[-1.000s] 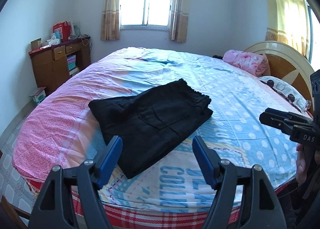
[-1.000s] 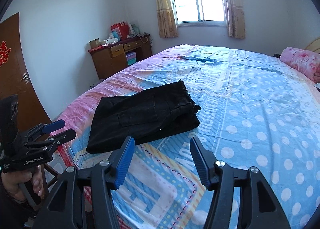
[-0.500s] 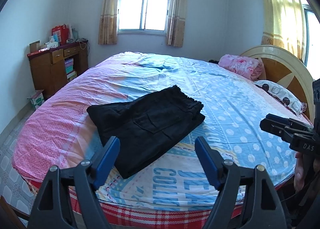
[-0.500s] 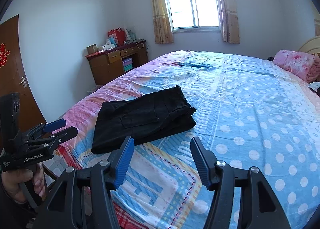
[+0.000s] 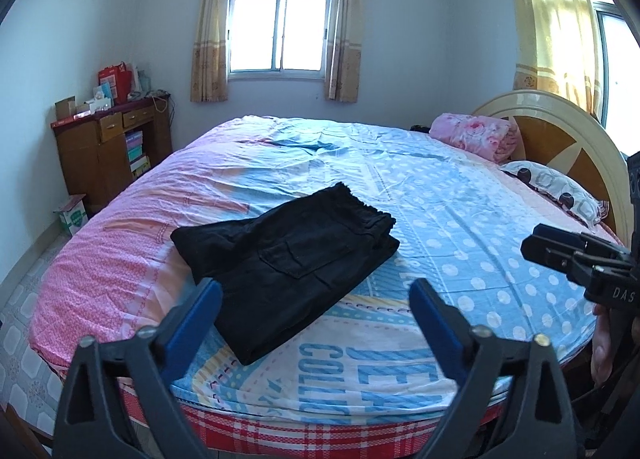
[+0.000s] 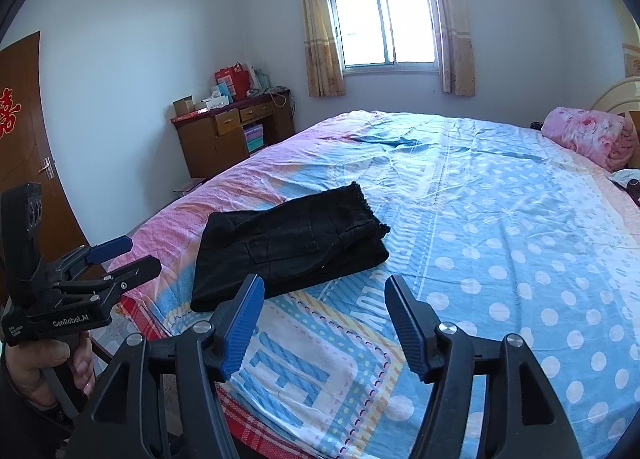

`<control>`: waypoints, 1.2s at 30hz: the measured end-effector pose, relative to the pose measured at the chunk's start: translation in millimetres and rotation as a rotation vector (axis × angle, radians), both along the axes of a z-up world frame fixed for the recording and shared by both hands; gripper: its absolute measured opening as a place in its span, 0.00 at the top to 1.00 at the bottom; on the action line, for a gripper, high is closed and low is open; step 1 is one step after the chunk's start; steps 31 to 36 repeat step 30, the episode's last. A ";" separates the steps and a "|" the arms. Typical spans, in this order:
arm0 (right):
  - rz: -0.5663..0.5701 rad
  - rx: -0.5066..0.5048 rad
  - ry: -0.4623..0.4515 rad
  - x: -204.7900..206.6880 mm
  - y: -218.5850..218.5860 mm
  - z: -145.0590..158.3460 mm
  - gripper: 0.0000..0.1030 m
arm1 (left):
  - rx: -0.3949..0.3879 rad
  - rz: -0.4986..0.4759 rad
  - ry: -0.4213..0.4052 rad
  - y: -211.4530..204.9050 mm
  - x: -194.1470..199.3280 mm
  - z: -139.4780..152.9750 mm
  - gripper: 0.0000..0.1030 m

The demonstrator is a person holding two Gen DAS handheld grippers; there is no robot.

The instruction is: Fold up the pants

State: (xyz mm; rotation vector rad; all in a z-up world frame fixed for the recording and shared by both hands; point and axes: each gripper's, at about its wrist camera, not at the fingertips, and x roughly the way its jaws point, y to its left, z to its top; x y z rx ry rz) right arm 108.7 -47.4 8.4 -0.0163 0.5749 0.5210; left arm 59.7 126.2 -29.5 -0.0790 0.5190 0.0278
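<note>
The black pants [image 5: 288,259] lie folded into a thick rectangle on the bed's near left part, waistband toward the far side; in the right wrist view the pants [image 6: 288,243] look the same. My left gripper [image 5: 314,291] hovers in front of them, jaws opening wide, nothing between the blue pads. It also shows at the left edge of the other view, the left gripper [image 6: 120,259] held in a hand. My right gripper [image 6: 325,285] hangs over the bed's front edge, jaws apart and opening slightly, empty. The right gripper [image 5: 536,243] appears side-on at the right.
The bed [image 5: 460,259] has a blue dotted and pink sheet. A rolled pink blanket [image 5: 476,135], a pillow [image 5: 560,195] and a headboard [image 5: 560,127] are at the far right. A wooden desk [image 5: 108,151] stands by the left wall, with a door [image 6: 24,147] beside it.
Both grippers have drawn back and up from the pants, so the bed looks smaller. The left gripper's jaws have spread wider. The pants have not moved.
</note>
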 end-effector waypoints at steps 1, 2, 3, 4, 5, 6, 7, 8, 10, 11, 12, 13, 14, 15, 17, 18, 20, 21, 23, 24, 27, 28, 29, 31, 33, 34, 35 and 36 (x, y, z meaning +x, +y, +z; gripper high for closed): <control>-0.003 0.003 -0.006 -0.7 -0.8 1.7 0.37 | 0.005 0.003 -0.006 -1.1 -0.3 1.3 0.00; -0.005 0.004 -0.013 -1.2 -1.2 3.1 0.37 | 0.016 0.013 -0.013 -2.1 -1.2 3.4 0.00; -0.006 0.005 -0.021 -1.8 -1.5 4.3 0.37 | 0.022 0.011 -0.016 -2.9 -1.5 4.8 0.00; -0.008 0.005 -0.032 -3.3 -1.4 5.5 0.37 | 0.027 0.008 -0.021 -3.7 -2.5 6.2 0.00; -0.010 0.004 -0.041 -4.7 -1.0 6.6 0.37 | 0.030 0.012 -0.028 -4.1 -3.6 7.4 0.00; -0.008 0.004 -0.046 -5.5 -0.6 7.3 0.37 | 0.037 0.029 -0.047 -4.6 -5.8 10.0 0.00; -0.005 0.004 -0.048 -6.3 -0.3 7.8 0.37 | 0.040 0.032 -0.054 -5.1 -6.7 11.2 0.00; -0.004 0.004 -0.050 -7.1 0.0 8.1 0.37 | 0.042 0.025 -0.059 -5.9 -7.9 13.2 0.00; -0.003 0.004 -0.052 -8.2 0.0 8.4 0.37 | 0.048 0.032 -0.059 -7.1 -8.3 15.2 0.00; -0.003 0.006 -0.055 -8.8 -0.6 8.8 0.37 | 0.059 0.036 -0.058 -8.4 -7.9 15.9 0.00; -0.004 0.008 -0.057 -9.3 -0.6 9.2 0.37 | 0.069 0.037 -0.054 -9.6 -7.7 15.9 0.00; -0.004 0.010 -0.060 -10.0 -0.8 9.9 0.37 | 0.080 0.047 -0.050 -10.6 -7.1 15.8 0.00; -0.005 0.011 -0.063 -10.9 -1.1 10.7 0.37 | 0.085 0.056 -0.048 -11.3 -7.2 15.6 0.00; -0.005 0.012 -0.065 -11.2 -1.2 11.3 0.37 | 0.087 0.060 -0.045 -11.6 -6.8 15.3 0.00; -0.002 0.010 -0.069 -12.8 -0.9 12.1 0.37 | 0.083 0.061 -0.041 -11.5 -6.3 14.1 0.00; 0.000 0.009 -0.071 -13.9 -0.6 12.1 0.37 | 0.086 0.069 -0.039 -11.5 -5.7 13.7 0.00; 0.004 0.004 -0.074 -15.4 0.4 11.3 0.37 | 0.091 0.087 -0.038 -10.0 -5.7 12.8 0.00; 0.006 0.002 -0.072 -15.4 1.1 10.6 0.37 | 0.091 0.089 -0.038 -9.4 -6.1 12.4 0.00; 0.009 -0.001 -0.068 -15.5 2.1 9.2 0.37 | 0.084 0.085 -0.045 -8.4 -6.4 11.9 0.00; 0.009 -0.002 -0.067 -15.3 2.5 8.5 0.37 | 0.081 0.087 -0.048 -7.8 -6.5 11.7 0.00; 0.012 -0.004 -0.062 -15.7 3.0 6.3 0.37 | 0.071 0.084 -0.040 -6.8 -5.7 10.2 0.00; 0.012 -0.004 -0.060 -16.1 2.8 5.8 0.37 | 0.069 0.082 -0.043 -7.0 -6.2 9.9 0.00; 0.012 -0.005 -0.060 -16.5 3.0 5.7 0.37 | 0.070 0.079 -0.043 -7.5 -6.4 9.6 0.00; 0.012 -0.005 -0.059 -16.7 2.9 5.3 0.37 | 0.069 0.070 -0.039 -8.4 -5.8 9.6 0.00; 0.012 -0.005 -0.059 -16.7 2.9 5.3 0.37 | 0.069 0.070 -0.039 -8.4 -5.8 9.6 0.00; 0.012 -0.005 -0.059 -16.7 2.9 5.3 0.37 | 0.069 0.070 -0.039 -8.4 -5.8 9.6 0.00; 0.012 -0.005 -0.059 -16.7 2.9 5.3 0.37 | 0.069 0.070 -0.039 -8.4 -5.8 9.6 0.00; 0.012 -0.005 -0.059 -16.7 2.9 5.3 0.37 | 0.069 0.070 -0.039 -8.4 -5.8 9.6 0.00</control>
